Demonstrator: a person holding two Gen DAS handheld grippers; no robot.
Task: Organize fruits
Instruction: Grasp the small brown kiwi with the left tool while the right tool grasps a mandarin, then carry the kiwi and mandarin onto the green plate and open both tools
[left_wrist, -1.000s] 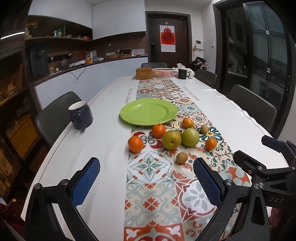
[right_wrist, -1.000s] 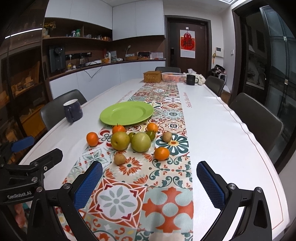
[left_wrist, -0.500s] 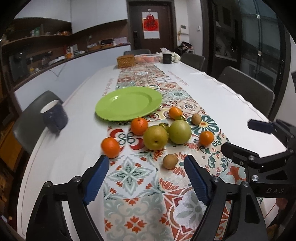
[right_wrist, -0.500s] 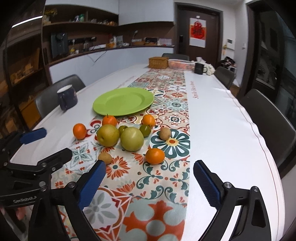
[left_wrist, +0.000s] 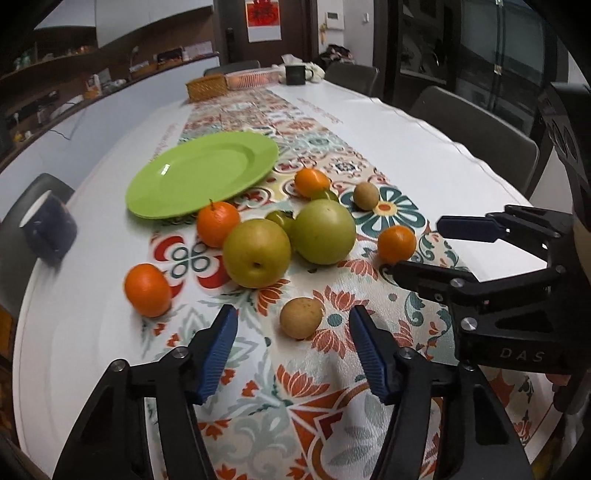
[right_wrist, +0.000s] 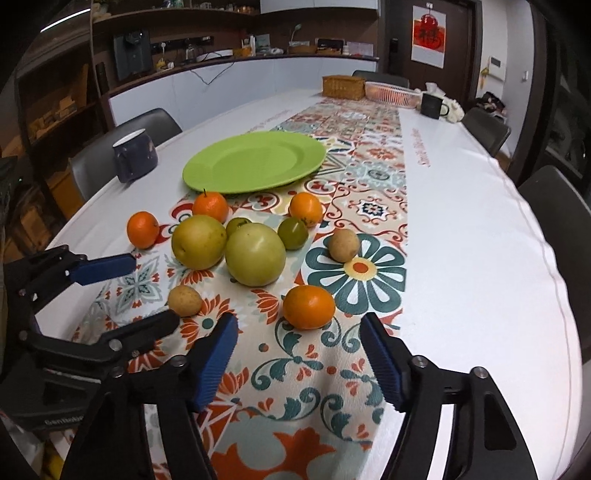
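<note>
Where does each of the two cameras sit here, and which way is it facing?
Left wrist: on the left gripper, low over the runner, facing the near kiwi; its blue pads and the right gripper show.
Right wrist: on the right gripper, facing the near tangerine; the left gripper shows at left.
Shared: green plate, both pears, navy mug.
</note>
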